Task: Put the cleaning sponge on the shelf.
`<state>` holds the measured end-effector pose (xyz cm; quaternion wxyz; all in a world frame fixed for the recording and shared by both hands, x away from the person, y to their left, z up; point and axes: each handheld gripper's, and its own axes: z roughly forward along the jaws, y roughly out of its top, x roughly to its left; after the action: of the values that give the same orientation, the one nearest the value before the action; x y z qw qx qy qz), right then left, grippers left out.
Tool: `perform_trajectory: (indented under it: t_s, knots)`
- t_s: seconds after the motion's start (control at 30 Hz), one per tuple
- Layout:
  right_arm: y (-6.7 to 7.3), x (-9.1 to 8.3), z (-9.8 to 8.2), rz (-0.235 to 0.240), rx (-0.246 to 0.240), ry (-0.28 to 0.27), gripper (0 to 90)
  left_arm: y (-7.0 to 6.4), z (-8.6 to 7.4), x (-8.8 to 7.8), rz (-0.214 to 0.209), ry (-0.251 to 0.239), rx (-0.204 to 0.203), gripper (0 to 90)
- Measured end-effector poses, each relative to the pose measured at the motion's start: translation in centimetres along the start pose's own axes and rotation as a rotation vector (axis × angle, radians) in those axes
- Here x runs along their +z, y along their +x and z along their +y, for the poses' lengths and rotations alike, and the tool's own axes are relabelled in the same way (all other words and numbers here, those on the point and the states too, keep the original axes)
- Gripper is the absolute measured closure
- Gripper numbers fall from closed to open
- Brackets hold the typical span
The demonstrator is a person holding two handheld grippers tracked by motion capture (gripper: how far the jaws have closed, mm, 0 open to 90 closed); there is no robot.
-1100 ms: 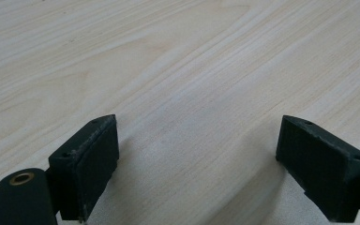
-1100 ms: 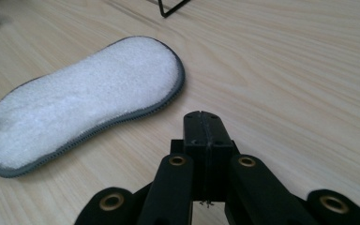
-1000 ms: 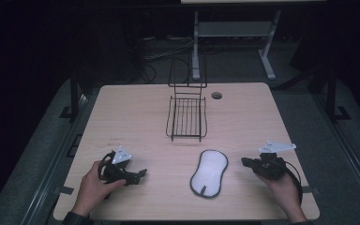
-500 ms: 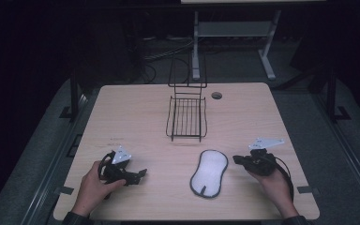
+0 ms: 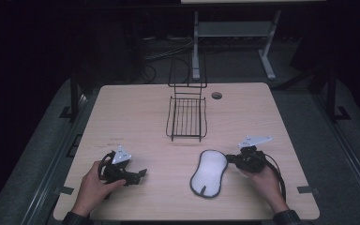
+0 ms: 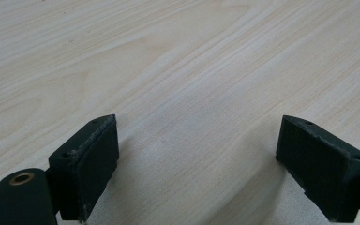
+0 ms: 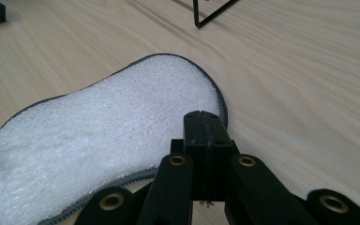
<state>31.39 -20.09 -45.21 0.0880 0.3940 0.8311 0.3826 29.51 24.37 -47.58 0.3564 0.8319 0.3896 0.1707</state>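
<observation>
A white fluffy pad with a dark trim (image 5: 208, 172) lies flat on the wooden table (image 5: 136, 108), near the front and right of centre. My right gripper (image 5: 229, 159) is at the pad's right upper edge, pointing left. In the right gripper view its jaws are pressed together, and the right gripper (image 7: 205, 123) hovers over the rim of the pad (image 7: 103, 126) with nothing visible between them. My left gripper (image 5: 143, 173) rests at the front left, pointing right. In the left gripper view the left gripper (image 6: 197, 154) stands open over bare wood.
A black wire basket (image 5: 186, 117) with a tall back frame stands at the table's middle; its corner (image 7: 206, 14) shows beyond the pad. A round cable hole (image 5: 216, 95) lies at the far edge. Dark floor and a metal stand lie behind the table.
My right hand has slid left toward the white pad and now reaches its edge. The left hand and the pad have stayed in place.
</observation>
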Motion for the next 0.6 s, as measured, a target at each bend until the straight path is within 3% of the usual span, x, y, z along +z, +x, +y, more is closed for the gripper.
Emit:
perform_trajectory:
  t_s: [0.6]
  knots:
    - [0.2, 1.9, 0.8, -0.005, -0.024, 0.022, 89.6, 0.0, 0.0, 0.0, 0.0, 0.0, 0.0, 12.6]
